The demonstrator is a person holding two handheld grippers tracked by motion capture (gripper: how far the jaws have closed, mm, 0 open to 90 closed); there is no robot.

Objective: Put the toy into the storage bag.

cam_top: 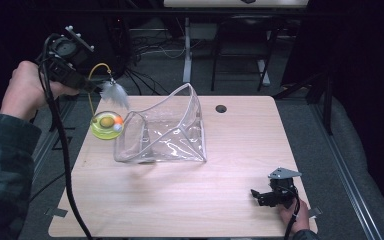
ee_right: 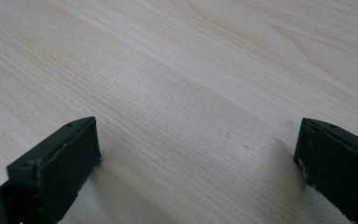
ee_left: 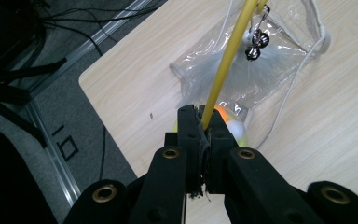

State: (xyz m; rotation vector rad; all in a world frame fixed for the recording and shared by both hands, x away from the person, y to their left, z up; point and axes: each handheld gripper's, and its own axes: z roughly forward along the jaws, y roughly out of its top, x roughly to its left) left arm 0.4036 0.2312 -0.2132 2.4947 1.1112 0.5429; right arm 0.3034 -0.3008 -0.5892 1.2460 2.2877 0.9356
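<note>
The wooden surface (cam_top: 230, 165) carries a clear plastic bag (cam_top: 162, 132) near its far left, mouth gaping. The left hand (cam_top: 22, 90) is raised past the surface's left edge, its left claw (ee_left: 204, 122) clamped tight on a thin yellow wand (ee_left: 226, 60). The wand curves to a white feather (cam_top: 115, 91) and small bells (ee_left: 256, 44), with a yellow-green ball dish (cam_top: 107, 125) beneath, beside the bag. The right claw (ee_right: 198, 158) rests low at the near right corner, jaws wide apart.

I see the table (cam_top: 190, 200) evenly lit from above, dark surroundings, glare on the clear bag (cam_top: 165, 135), slight softness.
</note>
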